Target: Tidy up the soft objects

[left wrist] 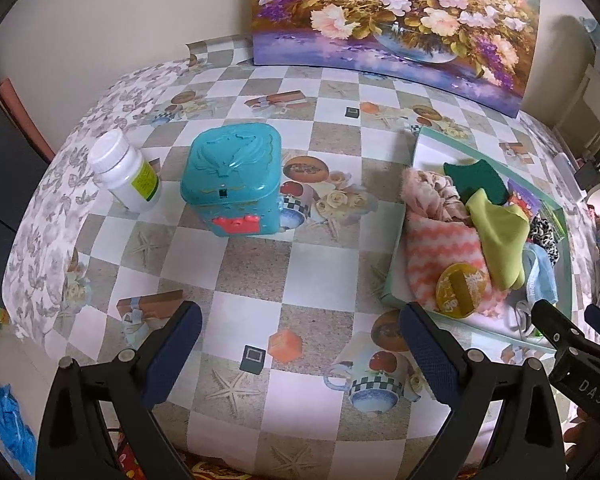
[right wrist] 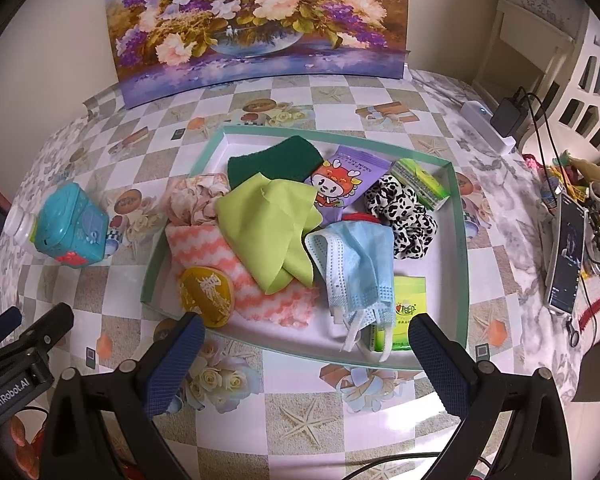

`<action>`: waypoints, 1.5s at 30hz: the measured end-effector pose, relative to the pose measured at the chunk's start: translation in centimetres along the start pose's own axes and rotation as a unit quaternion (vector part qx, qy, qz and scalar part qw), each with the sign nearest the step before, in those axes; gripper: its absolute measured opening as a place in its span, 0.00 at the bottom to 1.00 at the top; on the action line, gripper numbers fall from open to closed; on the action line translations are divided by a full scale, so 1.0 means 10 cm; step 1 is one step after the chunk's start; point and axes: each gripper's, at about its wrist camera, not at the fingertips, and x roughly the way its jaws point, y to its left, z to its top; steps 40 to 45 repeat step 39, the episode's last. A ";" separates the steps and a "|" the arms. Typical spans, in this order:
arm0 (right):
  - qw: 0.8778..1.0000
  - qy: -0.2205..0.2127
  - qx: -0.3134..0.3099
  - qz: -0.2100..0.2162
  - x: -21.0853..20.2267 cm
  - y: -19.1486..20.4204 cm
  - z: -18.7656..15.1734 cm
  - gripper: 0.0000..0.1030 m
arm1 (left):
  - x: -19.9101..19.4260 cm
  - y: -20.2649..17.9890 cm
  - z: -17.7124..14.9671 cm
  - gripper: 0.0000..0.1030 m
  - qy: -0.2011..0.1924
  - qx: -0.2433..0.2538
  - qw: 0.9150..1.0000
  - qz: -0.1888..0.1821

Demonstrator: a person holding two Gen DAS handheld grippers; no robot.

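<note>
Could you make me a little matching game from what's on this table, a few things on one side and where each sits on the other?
Things:
1. white bottle
2. blue face mask
3. dark green cloth
4. yellow disc

Places:
A. far end of the tray
B. on the tablecloth, left of the teal box
C. near left corner of the tray, on the pink zigzag cloth
D. near part of the tray, lying partly over a green packet

Pairs: 1-B, 2-D, 3-A, 4-C
</note>
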 end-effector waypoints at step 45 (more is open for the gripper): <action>1.000 0.014 -0.006 -0.004 0.24 0.07 0.04 1.00 | 0.19 0.07 0.04 0.96 0.020 -0.007 1.000 0.014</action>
